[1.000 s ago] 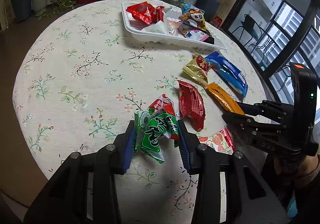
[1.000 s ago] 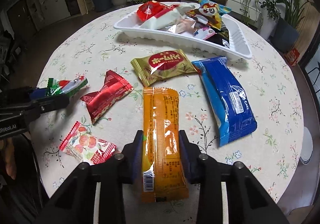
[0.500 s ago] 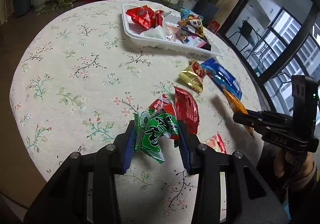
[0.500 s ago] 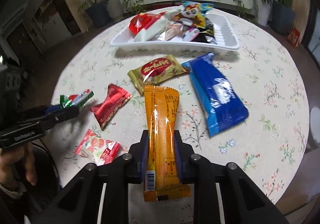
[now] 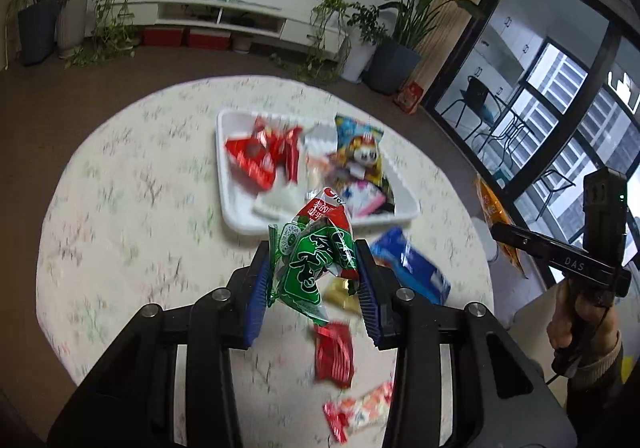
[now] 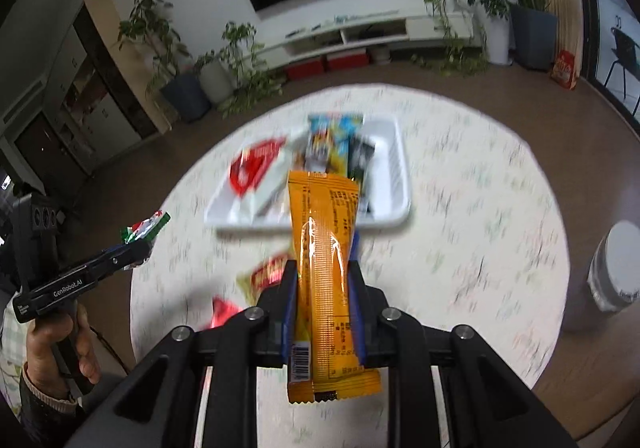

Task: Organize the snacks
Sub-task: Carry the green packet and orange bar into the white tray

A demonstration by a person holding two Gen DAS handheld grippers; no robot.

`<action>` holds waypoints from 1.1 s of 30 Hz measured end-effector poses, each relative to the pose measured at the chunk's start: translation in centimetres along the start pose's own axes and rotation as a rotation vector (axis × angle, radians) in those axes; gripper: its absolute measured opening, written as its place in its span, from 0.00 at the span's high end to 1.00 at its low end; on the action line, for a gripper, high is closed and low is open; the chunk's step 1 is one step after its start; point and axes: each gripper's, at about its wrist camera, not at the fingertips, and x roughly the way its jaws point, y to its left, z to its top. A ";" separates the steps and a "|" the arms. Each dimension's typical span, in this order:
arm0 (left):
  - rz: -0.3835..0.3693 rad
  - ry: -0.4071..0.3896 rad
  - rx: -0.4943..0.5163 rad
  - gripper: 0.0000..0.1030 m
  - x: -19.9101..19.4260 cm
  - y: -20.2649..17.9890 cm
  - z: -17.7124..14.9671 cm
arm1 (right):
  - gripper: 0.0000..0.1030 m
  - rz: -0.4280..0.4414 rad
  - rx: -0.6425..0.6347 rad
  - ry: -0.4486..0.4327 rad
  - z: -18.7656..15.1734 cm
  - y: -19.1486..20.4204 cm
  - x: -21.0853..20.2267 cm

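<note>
With the left gripper (image 5: 314,280) clamped on the green packet (image 5: 310,264) and the right gripper (image 6: 323,288) on the orange bar (image 6: 326,268), both above the bench (image 5: 140,208), a loose pinch could drop either short of the far white tray (image 5: 232,216).

Left wrist view looks forward and down along own fingers (image 5: 260,288) from high above round table (image 5: 132,232), white tray (image 5: 240,216) beyond fingertips, right gripper (image 5: 504,232) off to right. Right wrist view looks along own fingers (image 6: 289,288) from similar height, same tray (image 6: 394,176) ahead, left gripper (image 6: 140,248) off to left. Both views share table, tray, TV wall.
</note>
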 end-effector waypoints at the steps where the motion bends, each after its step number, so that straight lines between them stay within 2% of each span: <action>1: -0.001 -0.008 0.001 0.64 0.3 -0.1 1.1 | 0.76 -0.006 -0.008 -0.017 1.1 0.0 0.0; 6: 0.005 -0.049 0.015 0.64 1.9 -1.3 6.0 | 0.76 -0.019 0.018 -0.064 6.3 -0.7 1.5; 13: 0.024 -0.040 0.021 0.64 7.5 -2.6 10.4 | 0.76 -0.053 -0.003 -0.043 10.3 -0.7 6.3; 23: 0.077 0.037 0.042 0.64 16.3 -1.6 9.8 | 0.76 -0.109 0.037 0.076 10.1 -2.7 14.3; 33: 0.115 0.081 0.095 0.63 21.0 -2.0 8.3 | 0.76 -0.163 0.062 0.121 8.5 -3.9 17.5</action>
